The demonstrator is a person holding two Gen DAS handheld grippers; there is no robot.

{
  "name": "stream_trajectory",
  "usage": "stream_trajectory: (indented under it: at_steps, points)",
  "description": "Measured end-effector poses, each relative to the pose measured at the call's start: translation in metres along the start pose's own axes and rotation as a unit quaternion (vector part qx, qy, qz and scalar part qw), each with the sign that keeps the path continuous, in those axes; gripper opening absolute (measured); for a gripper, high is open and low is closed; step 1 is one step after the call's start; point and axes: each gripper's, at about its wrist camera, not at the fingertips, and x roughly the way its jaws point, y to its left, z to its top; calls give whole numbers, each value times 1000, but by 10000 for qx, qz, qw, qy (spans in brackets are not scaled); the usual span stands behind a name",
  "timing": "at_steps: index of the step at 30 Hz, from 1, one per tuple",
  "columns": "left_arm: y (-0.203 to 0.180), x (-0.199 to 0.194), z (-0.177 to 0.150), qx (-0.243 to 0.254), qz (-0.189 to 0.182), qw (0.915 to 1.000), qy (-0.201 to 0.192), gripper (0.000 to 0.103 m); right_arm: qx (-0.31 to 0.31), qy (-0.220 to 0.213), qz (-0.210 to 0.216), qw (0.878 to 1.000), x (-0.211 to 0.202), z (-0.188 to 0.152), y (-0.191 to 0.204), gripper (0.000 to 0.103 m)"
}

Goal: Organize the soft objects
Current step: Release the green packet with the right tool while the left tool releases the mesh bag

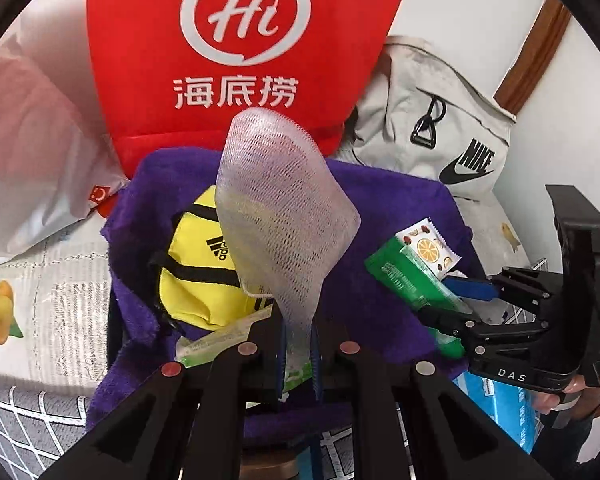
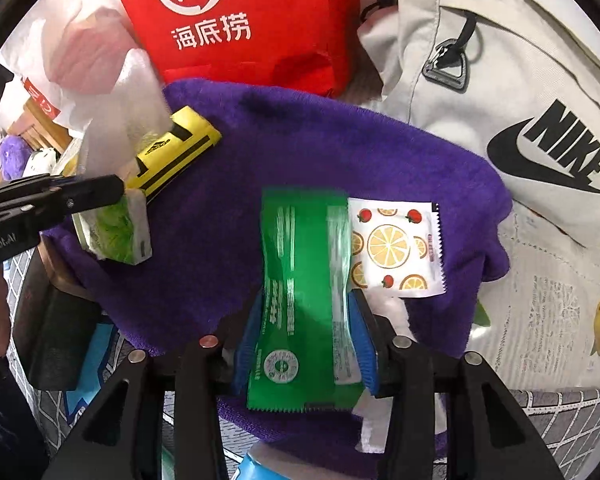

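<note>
A purple towel [image 1: 380, 280] lines a box and also shows in the right wrist view [image 2: 340, 152]. My left gripper [image 1: 298, 356] is shut on a white foam net sleeve [image 1: 276, 208], held upright over a yellow Adidas pouch [image 1: 196, 276] and a green tissue pack [image 1: 216, 342]. My right gripper [image 2: 304, 344] is shut on a green packet [image 2: 300, 280] together with a citrus-print sachet [image 2: 392, 244], just above the towel. The right gripper also shows in the left wrist view [image 1: 452, 300]. The pouch [image 2: 176, 148] and tissue pack [image 2: 116, 232] lie at the towel's left.
A red Haidilao bag [image 1: 236, 60] stands behind the towel, a beige Nike bag [image 1: 440, 128] at the back right, a white plastic bag [image 1: 28, 152] at the left. Mango-print packaging [image 2: 560, 312] lies at the right. A blue box [image 1: 500, 408] sits below.
</note>
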Motion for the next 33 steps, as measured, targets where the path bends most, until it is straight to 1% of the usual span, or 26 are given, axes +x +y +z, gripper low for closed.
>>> stream_trajectory:
  at_steps: [5, 10, 12, 13, 14, 15, 16, 17, 20, 26, 29, 33]
  points:
    - [6, 1, 0, -162, -113, 9998, 45, 10, 13, -49, -40, 10000, -1, 4, 1, 47]
    - [9, 0, -1, -215, -136, 9997, 26, 10, 67, -282, -20, 9996, -13, 7, 3, 55]
    - [8, 1, 0, -197, -143, 9997, 27, 13, 62, -344, -70, 9994, -18, 7, 3, 55]
    - [7, 1, 0, -197, -185, 9996, 15, 18, 63, -373, -83, 9993, -21, 6, 3, 55]
    - [7, 1, 1, -196, -222, 9996, 10, 29, 70, -394, -76, 9992, -23, 7, 3, 55]
    - [6, 1, 1, -206, -223, 9995, 22, 36, 75, -404, -64, 9991, -24, 6, 3, 55]
    - [6, 1, 1, -208, -173, 9996, 16, 52, 84, -414, -62, 9991, -25, 6, 2, 55]
    - [6, 0, 1, -205, -135, 9997, -6, 56, 90, -426, -75, 9990, -27, 7, 2, 55]
    - [6, -3, 3, -206, -176, 9996, -75, 56, 98, -452, -95, 9989, -33, 3, 0, 55]
    - [6, -7, 3, -179, 32, 9998, -45, 56, 97, -496, -117, 9987, -36, 6, -1, 55]
    - [3, -13, 3, -128, 93, 9999, -58, 56, 90, -552, -139, 9983, -45, 5, 0, 55]
    - [-3, -26, 3, 4, 282, 9995, -128, 56, 86, -722, -189, 9972, -62, 3, 4, 55]
